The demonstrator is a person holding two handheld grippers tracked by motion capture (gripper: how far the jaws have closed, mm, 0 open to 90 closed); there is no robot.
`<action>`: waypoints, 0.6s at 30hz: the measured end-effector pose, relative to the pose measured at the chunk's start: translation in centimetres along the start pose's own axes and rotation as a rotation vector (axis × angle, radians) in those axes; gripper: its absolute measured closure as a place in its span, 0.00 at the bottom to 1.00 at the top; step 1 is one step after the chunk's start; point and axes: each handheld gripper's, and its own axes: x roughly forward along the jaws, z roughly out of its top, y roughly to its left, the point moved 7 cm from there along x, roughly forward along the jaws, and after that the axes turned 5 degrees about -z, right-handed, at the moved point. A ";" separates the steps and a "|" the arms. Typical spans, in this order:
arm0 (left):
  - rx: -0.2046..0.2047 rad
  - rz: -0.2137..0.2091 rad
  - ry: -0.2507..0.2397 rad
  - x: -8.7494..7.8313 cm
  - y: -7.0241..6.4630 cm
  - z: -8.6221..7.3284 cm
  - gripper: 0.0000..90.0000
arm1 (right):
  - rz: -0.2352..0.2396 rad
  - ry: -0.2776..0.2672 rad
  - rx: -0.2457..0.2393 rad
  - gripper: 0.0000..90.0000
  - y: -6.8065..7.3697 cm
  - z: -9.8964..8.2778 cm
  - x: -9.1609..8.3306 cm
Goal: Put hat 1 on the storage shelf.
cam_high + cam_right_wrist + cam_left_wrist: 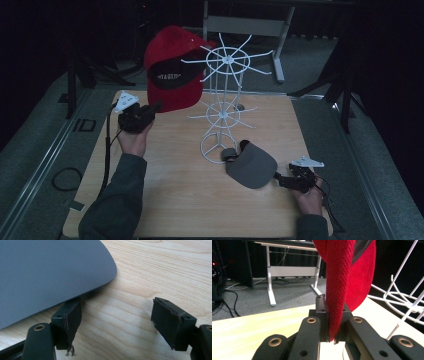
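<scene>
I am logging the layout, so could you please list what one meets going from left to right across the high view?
Left gripper shut on the red fabric cap's brim → white wire rack → grey visor lying flat on the wooden table → open right gripper.

The white wire rack [223,107] blocks the frame's centre, the red cap [172,67] beside it upper left; bare table [190,200] lies open along the bottom.
</scene>
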 end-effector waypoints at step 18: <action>-0.015 -0.011 0.046 0.3 0.3 -3.4 0.95 | -0.001 -0.001 -0.002 0.27 0.0 0.0 0.0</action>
